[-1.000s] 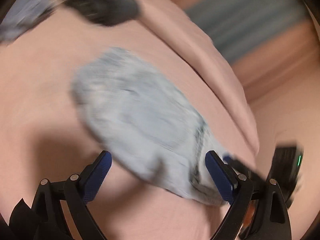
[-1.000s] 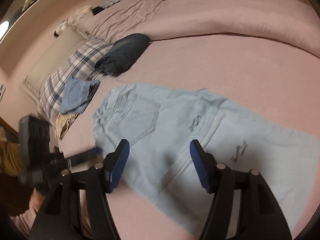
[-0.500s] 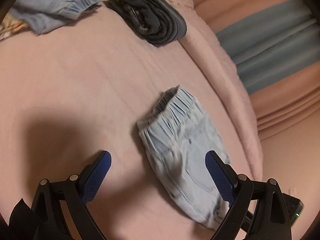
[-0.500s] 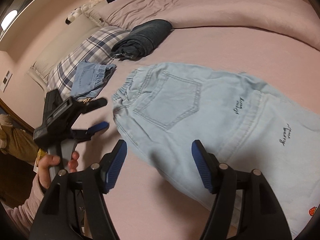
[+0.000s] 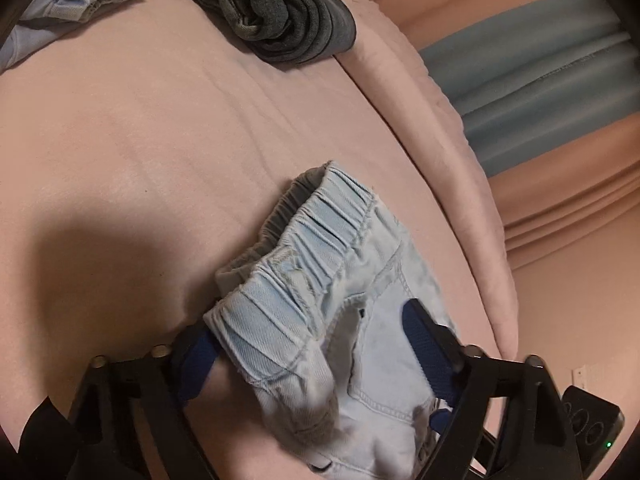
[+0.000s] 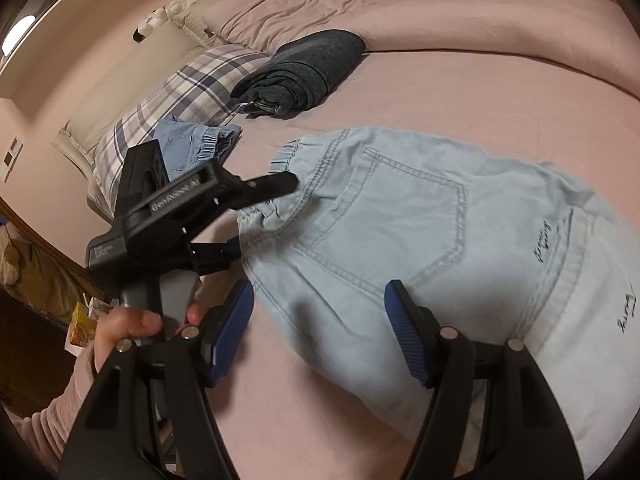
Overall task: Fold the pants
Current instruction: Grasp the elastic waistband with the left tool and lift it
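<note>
Left claw [image 5: 312, 352] closing, waistband of the light denim pants [image 5: 320, 300] between its blue pads, fabric bunched over the left pad; grip not yet confirmed. Right claw [image 6: 320, 328] half open, empty, pads hovering over the pants' lower edge.

Surface: bed [image 6: 460, 92] with pink sheet, pink duvet heaped at 12 o'clock. Plaid pillow [image 6: 180, 96] at 10 o'clock, folded dark jeans [image 6: 304, 72] at 11, small blue denim garment [image 6: 192, 144] beside the pillow. Plush toys [image 6: 176, 6] by the headboard.

Pants lie flat, back pocket up, stretching from the right claw toward 3 o'clock.
</note>
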The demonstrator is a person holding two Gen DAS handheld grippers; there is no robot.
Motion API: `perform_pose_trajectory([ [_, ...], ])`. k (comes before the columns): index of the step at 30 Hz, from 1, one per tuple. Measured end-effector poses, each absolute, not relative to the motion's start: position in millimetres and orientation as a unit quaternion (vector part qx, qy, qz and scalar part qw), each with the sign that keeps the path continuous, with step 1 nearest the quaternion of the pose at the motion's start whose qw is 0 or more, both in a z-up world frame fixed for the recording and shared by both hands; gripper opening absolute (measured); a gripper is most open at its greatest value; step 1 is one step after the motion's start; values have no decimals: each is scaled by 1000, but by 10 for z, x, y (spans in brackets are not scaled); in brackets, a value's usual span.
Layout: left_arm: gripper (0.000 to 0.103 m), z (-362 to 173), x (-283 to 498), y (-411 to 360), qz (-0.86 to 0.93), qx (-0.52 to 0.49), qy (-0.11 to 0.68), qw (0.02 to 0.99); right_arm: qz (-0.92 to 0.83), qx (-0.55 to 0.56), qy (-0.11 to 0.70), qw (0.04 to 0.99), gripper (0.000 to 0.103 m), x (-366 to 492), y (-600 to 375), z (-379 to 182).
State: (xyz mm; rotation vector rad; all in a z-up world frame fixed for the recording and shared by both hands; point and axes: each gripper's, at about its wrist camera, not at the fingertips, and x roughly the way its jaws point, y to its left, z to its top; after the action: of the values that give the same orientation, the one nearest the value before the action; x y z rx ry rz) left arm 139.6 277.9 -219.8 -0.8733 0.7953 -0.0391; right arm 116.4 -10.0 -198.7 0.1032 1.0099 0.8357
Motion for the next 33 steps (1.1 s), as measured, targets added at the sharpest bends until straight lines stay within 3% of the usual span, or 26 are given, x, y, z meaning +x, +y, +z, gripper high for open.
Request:
perform_pose_trajectory([
  [2, 56, -2214, 1407, 2817, -11, -401, 384, 832, 386, 41, 466, 795, 69, 1178, -54, -1993],
  [3, 49, -2218, 1411, 2822, -7, -391, 390, 834, 383, 37, 465, 797, 69, 1182, -39, -2000],
  [14, 39, -1890, 1303, 2518, 9, -238, 370, 898, 348, 28, 475, 808, 64, 1269, -73, -2114],
  [20, 37, -1799, 1255, 2472, 10, -217, 359, 908, 320, 18, 445, 836, 61, 1254, -206, -1993],
  [27, 34, -1663, 1218, 2347, 11, -186, 352, 917, 282, -1, 510, 813, 59, 1456, -207, -2362],
  [33, 32, -1579, 1231, 2283, 8, -172, 351, 920, 302, 32, 480, 823, 58, 1320, -444, -2110],
])
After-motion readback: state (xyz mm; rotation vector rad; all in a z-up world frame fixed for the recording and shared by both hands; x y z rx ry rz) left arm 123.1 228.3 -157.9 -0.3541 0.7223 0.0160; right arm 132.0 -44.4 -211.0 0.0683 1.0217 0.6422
